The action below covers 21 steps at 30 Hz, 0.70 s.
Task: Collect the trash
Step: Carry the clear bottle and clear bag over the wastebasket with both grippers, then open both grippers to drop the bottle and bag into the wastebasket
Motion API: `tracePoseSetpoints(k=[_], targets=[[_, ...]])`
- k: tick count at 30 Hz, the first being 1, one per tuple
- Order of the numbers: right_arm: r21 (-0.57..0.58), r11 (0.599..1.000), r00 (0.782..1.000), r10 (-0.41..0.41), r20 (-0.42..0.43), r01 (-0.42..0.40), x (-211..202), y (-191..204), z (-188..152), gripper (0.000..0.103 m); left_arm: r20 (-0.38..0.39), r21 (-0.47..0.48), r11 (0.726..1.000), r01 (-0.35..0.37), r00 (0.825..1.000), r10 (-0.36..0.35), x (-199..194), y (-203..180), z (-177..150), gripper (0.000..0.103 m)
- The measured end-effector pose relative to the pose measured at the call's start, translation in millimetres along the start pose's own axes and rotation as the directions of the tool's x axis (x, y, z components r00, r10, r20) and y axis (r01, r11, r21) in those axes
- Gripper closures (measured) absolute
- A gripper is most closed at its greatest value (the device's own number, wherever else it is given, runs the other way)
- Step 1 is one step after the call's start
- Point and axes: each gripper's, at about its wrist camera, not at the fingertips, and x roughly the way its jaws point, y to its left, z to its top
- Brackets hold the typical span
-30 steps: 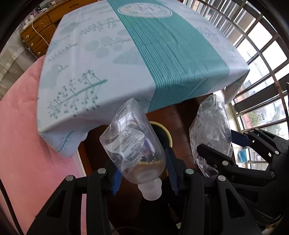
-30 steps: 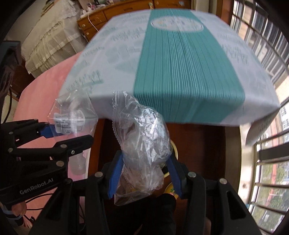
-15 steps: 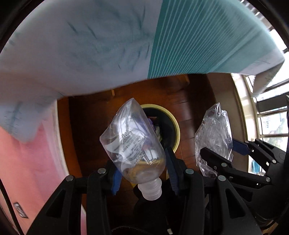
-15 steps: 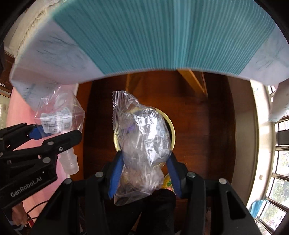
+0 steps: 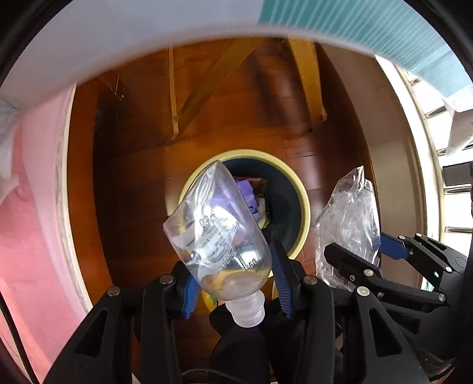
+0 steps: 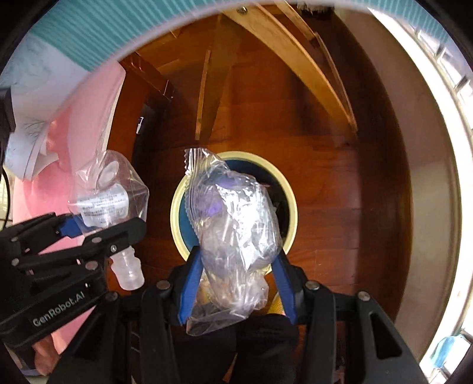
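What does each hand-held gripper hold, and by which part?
The left hand-held gripper clamps a crushed clear plastic bottle near its shoulder, above the cap. The right hand-held gripper clamps a crumpled clear plastic bag around its lower half.

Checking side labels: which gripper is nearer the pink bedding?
Left. The left gripper with the plastic bottle hangs by the pink bedding; the right gripper with the plastic bag is over the trash bin.

The bin (image 5: 301, 201) stands on the floor (image 5: 133, 189), below and in front of both hand-held grippers. The left hand-held gripper (image 5: 233, 283) holds the bottle (image 5: 218, 236) over the bin's near rim. The right hand-held gripper (image 6: 236, 280), just beside it on the right, holds the bag (image 6: 233, 236) above the bin. The table (image 5: 147, 26) edge lies beyond. Trash (image 5: 251, 198) lies inside the bin.
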Motion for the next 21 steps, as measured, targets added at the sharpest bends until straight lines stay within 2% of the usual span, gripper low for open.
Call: tracePoseSetpoints(k=[7, 8, 12, 15, 21], targets=[[0.036, 0.999, 0.999, 0.02, -0.028, -0.019, 28, -11, 2, 0.055, -0.018, -0.025, 0.999, 0.038, 0.999, -0.038, 23, 15, 0, 0.06], [0.04, 0.999, 0.999, 0.023, -0.031, -0.021, 30, -12, 2, 0.055, -0.022, -0.029, 0.999, 0.041, 0.999, -0.042, 25, 17, 0, 0.057], [0.059, 0.998, 0.999, 0.023, -0.028, -0.021, 36, -12, 3, 0.054, -0.017, -0.039, 0.997, 0.061, 0.998, -0.062, 31, 22, 3, 0.028], [0.074, 0.997, 0.999, 0.025, -0.031, -0.023, 43, -15, 3, 0.054, -0.011, -0.021, 0.998, 0.055, 0.998, -0.056, 36, 26, 2, 0.022], [0.095, 0.995, 0.999, 0.027, -0.039, -0.023, 55, -18, 4, 0.054, 0.006, -0.009, 1.0, 0.018, 1.0, -0.018, 37, 30, 3, 0.021]])
